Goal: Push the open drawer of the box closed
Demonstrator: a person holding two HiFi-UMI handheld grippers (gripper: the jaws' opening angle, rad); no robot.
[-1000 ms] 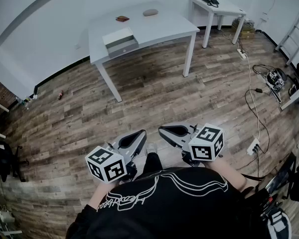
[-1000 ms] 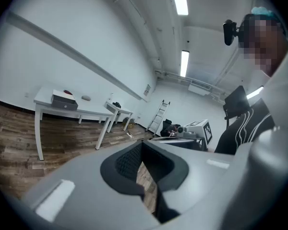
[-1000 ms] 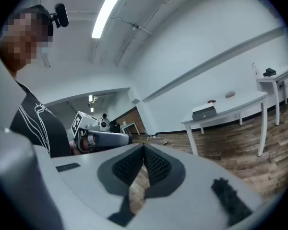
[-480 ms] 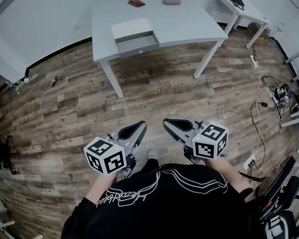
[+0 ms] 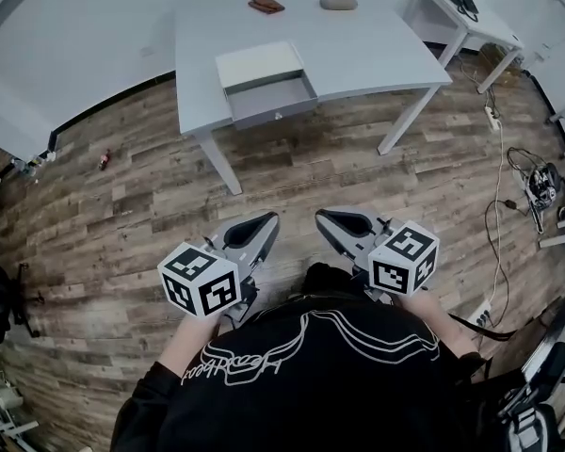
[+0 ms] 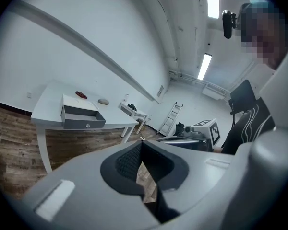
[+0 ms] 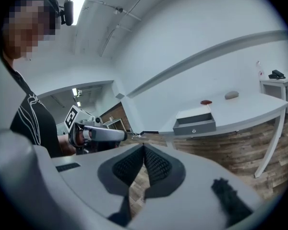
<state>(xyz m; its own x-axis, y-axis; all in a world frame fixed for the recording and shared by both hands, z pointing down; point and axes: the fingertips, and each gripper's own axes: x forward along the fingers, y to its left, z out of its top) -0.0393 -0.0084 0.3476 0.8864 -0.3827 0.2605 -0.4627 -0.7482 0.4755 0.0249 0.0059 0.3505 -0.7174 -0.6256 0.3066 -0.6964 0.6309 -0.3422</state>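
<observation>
Projecting from the box (image 5: 257,62), the drawer (image 5: 271,100) stands open at the near edge of the white table (image 5: 367,50). You hold the left gripper (image 5: 266,221) and right gripper (image 5: 324,220) well apart from it, both jaw pairs clenched on nothing.

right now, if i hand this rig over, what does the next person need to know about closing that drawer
Left gripper: shut, empty, held low in front of the person's body.
Right gripper: shut, empty, beside the left.
Small white box sits near the front edge of the white table; its grey drawer is pulled open.
Done: nothing, neither gripper touches the drawer.
Left: cross the wood floor and push the drawer front in.
</observation>
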